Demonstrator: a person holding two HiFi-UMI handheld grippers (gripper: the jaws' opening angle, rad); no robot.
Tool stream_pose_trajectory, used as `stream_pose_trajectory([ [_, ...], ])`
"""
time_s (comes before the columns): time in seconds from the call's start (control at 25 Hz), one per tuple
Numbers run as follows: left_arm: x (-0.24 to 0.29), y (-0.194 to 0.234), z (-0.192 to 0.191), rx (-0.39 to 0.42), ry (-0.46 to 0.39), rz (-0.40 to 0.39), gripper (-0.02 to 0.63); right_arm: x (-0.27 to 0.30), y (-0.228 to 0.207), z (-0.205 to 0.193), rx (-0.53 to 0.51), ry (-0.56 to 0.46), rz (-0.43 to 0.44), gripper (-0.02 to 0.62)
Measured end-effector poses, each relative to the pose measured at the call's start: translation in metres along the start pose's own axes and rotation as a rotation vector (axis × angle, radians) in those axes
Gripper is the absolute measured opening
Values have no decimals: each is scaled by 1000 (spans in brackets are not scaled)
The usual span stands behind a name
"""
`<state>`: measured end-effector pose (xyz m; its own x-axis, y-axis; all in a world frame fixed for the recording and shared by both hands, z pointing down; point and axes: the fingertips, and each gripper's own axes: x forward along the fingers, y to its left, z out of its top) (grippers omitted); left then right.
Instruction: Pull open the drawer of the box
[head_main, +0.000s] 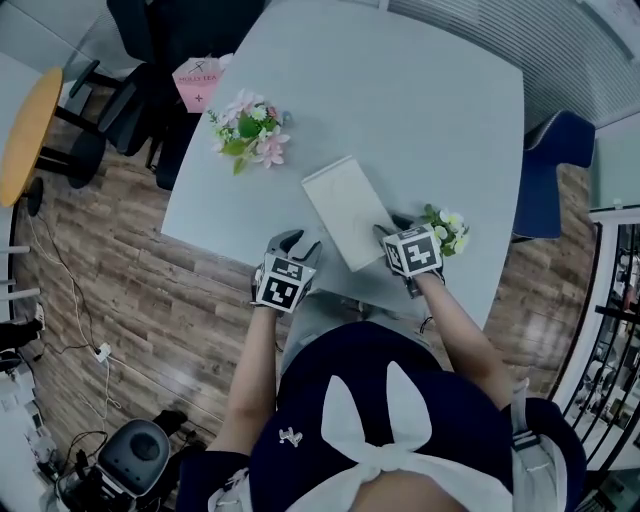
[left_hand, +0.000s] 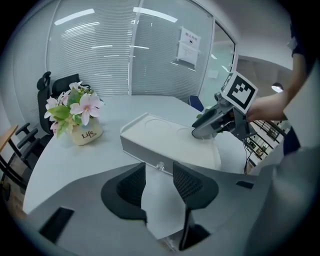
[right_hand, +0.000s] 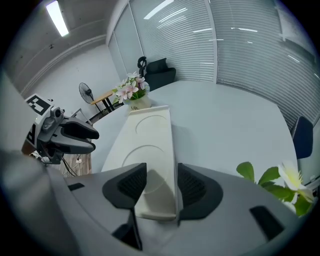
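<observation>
A white box (head_main: 340, 200) lies in the middle of a grey table (head_main: 420, 100). It is long and flat, with two round shapes pressed into its top. Its drawer (left_hand: 145, 152) looks shut, with the front flat against the box.

The left gripper (head_main: 298, 245) is at the table's near edge, at the lower left of the box. In the left gripper view its jaws are apart and hold nothing. A tiny clear knob (left_hand: 160, 166) on the drawer front shows just ahead, in the gap between them. The jaws do not touch it.

The right gripper (head_main: 392, 232) is at the lower right end of the box. In the right gripper view its jaws are apart too, and the near end of the box sits between them. The right-hand jaw is just beside the box's edge. I cannot tell if it touches.

A pot of pink flowers (head_main: 250, 130) stands at the upper left of the box. A small white flower (head_main: 445, 225) sits just right of the right gripper.
</observation>
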<state>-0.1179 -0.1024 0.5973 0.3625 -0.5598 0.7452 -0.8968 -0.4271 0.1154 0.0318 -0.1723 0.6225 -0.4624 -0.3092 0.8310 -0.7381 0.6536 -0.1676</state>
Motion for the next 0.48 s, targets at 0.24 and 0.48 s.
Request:
stream_pose_trajectory([
  [0.24, 20, -1, -10, 60, 61, -74, 173, 1, 4, -3, 20, 19, 26, 189],
  [0.48, 35, -4, -15, 117, 110, -128, 173, -1, 0, 1, 35, 83, 11, 186],
])
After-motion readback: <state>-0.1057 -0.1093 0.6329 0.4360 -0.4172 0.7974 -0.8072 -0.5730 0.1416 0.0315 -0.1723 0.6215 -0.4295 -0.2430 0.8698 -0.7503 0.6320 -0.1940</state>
